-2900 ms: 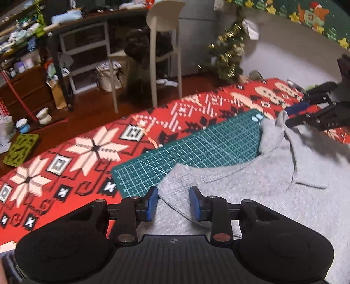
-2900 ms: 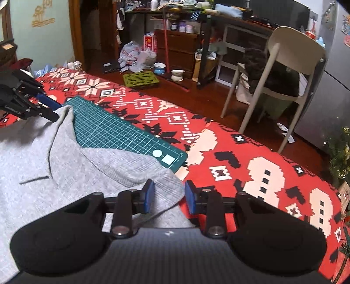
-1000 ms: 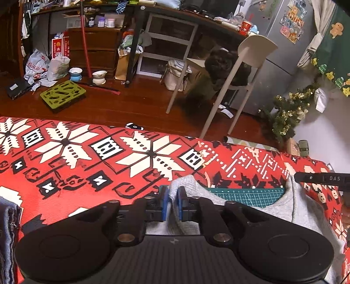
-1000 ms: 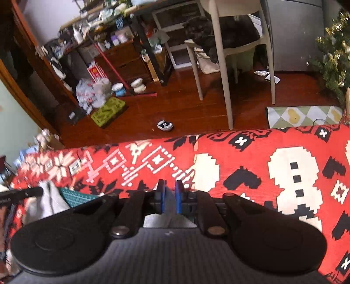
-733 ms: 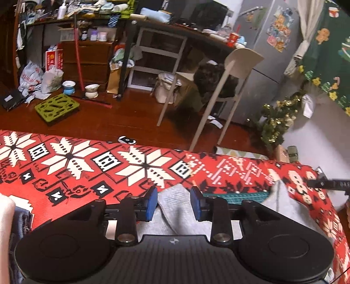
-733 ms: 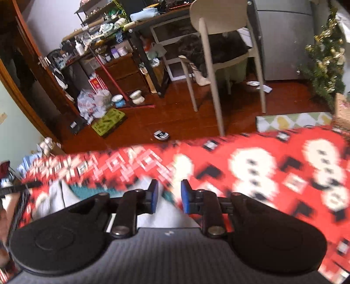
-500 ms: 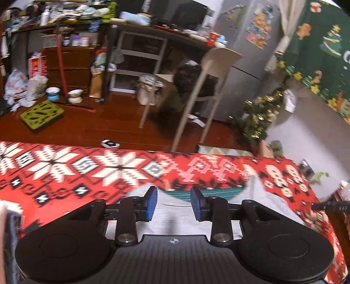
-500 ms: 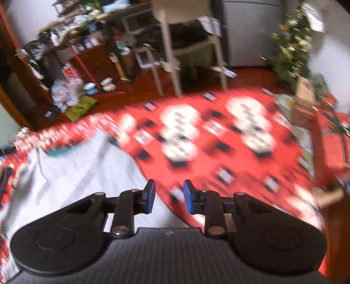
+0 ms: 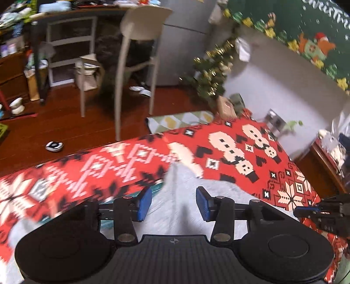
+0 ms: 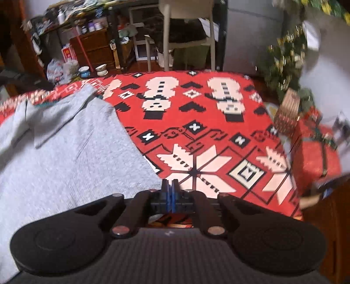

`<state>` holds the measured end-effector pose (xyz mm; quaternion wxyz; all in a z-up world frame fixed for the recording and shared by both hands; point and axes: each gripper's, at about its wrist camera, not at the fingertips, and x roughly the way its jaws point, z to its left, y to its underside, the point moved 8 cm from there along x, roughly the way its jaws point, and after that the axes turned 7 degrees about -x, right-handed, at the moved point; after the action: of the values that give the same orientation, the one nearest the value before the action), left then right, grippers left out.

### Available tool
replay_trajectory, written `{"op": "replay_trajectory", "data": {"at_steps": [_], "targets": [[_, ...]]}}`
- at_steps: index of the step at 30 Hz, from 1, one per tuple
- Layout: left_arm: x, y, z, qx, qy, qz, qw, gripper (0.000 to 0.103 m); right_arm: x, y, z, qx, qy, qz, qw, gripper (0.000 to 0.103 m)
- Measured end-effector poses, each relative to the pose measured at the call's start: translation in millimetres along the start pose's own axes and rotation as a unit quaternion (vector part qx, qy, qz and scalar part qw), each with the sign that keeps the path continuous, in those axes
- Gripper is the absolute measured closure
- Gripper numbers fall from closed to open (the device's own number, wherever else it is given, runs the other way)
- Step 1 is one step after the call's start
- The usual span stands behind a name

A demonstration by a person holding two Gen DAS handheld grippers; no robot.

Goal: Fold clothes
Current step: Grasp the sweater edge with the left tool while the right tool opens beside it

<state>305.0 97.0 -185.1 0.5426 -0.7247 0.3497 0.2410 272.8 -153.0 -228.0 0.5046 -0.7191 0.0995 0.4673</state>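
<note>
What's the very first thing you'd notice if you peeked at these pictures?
The bright red blanket with white snowmen and snowflakes covering the surface grabs the eye first. A plain grey garment lies spread on its left side in the right wrist view. Behind, a small Christmas tree with gold tinsel stands by the wall, near a pale chair.

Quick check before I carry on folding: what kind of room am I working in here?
Most likely a lived-in home room, decorated for Christmas. A grey garment lies on a red patterned blanket, with a small Christmas tree, a beige chair and a cluttered desk behind.
</note>
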Motion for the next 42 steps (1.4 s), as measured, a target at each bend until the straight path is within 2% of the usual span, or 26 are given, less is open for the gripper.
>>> {"op": "replay_trajectory", "data": {"at_steps": [4, 6, 9, 11, 13, 16, 19, 24, 29, 37, 42], "targets": [[24, -4, -7, 0.005, -0.01, 0.01, 0.9999, 0.059, -6, -12, -24, 0.014, 0.048, -0.029, 0.998, 0.102], [33, -5, -8, 0.004, -0.014, 0.017, 0.9997, 0.059, -2, -12, -34, 0.038, 0.038, -0.026, 0.998, 0.102], [48, -6, -9, 0.002, -0.021, 0.026, 0.9994, 0.065, 7, -5, -33, 0.038, 0.017, 0.0, 0.999, 0.1], [53, -6, -9, 0.0, -0.023, 0.029, 0.9993, 0.071, 3, -5, -32, 0.04, 0.022, -0.009, 0.999, 0.093], [53, -4, -7, -0.003, -0.019, 0.026, 0.9995, 0.076, -7, -15, -33, 0.046, 0.025, -0.035, 0.998, 0.092], [53, -4, -3, -0.014, -0.014, 0.026, 0.9995, 0.086, -6, -44, -23, 0.057, -0.016, -0.064, 0.996, 0.091], [53, -5, -4, -0.011, -0.014, 0.026, 0.9995, 0.089, 10, -77, -2, 0.05, -0.064, -0.076, 0.994, 0.091], [54, -6, -3, -0.01, -0.009, 0.026, 0.9996, 0.091, 59, -115, 38, 0.034, -0.093, -0.061, 0.993, 0.091], [53, -5, -1, -0.007, 0.004, 0.027, 0.9996, 0.093, 94, -114, 59, 0.02, -0.101, -0.03, 0.994, 0.091], [46, -3, 1, -0.001, 0.02, 0.03, 0.9993, 0.094, 91, -105, 86, -0.066, -0.083, -0.025, 0.994, 0.091], [46, 0, 0, 0.004, 0.019, 0.03, 0.9994, 0.095, 87, -103, 84, -0.062, -0.088, -0.028, 0.994, 0.091]]}}
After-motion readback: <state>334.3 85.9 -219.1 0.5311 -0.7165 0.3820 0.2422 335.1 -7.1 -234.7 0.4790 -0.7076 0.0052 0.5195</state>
